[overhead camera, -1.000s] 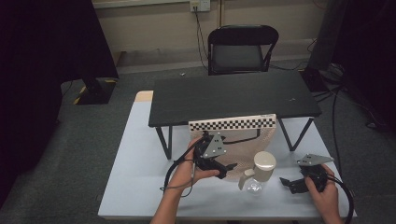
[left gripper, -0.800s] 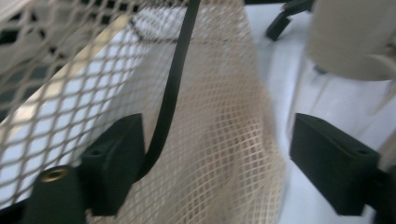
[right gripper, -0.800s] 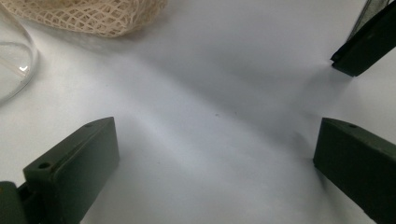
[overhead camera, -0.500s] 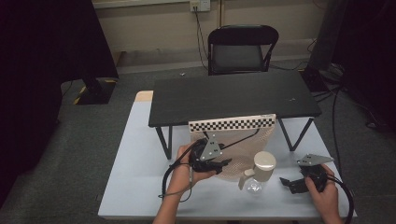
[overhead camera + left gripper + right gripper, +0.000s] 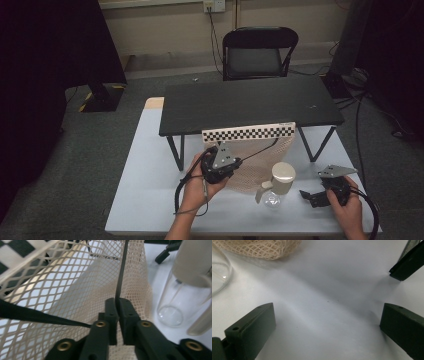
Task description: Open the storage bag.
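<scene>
Since the earlier frame the left gripper [image 5: 223, 167], fingers pinched on the mesh bag's black strap [image 5: 121, 272], has been drawn slightly nearer, so the bag-opening step is judged in hand, while the right gripper [image 5: 320, 196] rests with fingers spread on the tabletop [image 5: 150, 165]; next, the soap bottle [image 5: 280, 181] should be grasped.

The clear bottle [image 5: 185, 287] is cut off at the left gripper view's right edge.

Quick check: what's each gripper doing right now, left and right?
Left gripper: shut on the mesh bag's black strap.
Right gripper: open, holding nothing.

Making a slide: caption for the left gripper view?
Left gripper pinches the mesh bag's black strap beside a clear bottle.
</scene>
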A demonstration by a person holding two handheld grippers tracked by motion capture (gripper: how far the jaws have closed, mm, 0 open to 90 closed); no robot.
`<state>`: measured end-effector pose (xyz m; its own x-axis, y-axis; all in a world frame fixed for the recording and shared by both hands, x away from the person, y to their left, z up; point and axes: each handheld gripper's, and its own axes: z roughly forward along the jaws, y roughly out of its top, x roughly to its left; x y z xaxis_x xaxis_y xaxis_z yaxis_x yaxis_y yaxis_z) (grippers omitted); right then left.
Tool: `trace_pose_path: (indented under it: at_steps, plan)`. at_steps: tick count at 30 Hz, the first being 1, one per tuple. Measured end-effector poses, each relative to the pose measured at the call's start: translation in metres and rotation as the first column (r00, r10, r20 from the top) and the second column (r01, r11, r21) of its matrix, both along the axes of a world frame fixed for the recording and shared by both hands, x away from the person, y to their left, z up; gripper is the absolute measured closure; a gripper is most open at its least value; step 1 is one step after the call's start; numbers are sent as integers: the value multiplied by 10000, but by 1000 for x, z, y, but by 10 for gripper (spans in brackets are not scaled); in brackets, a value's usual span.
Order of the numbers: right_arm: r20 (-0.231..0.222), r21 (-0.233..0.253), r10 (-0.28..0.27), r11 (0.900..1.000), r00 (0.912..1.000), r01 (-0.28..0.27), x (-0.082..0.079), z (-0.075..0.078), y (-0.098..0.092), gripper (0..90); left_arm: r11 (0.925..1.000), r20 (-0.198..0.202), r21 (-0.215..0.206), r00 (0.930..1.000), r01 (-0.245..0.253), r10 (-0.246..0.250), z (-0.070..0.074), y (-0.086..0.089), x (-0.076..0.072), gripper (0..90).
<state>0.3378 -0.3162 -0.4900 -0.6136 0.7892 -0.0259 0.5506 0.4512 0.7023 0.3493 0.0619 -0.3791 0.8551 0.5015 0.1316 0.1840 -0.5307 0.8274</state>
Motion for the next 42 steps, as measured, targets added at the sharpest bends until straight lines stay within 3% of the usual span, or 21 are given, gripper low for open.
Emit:
trace_pose_path:
  at_steps: [7, 16, 28, 42]
  plan:
    - [-1, -1, -1, 10000, 10000, 1, 0, 0, 0, 0, 9992, -667, -254, 9972, 317, -334, 13, 4, -6, 900]
    - [-4, 2, -1, 10000, 10000, 1, 0, 0, 0, 0, 9954, -1206, -710, 9901, 641, -724, 22, 9, -8, 900]
    - [-2, 3, -1, 10000, 10000, 1, 0, 0, 0, 0, 9920, -1293, -820, 9859, 958, -1059, 41, 11, -17, 900]
    - [-17, 2, 0, 10000, 10000, 0, 0, 0, 0, 0, 9901, -1476, -976, 9824, 1010, -1147, 48, 13, -19, 900]
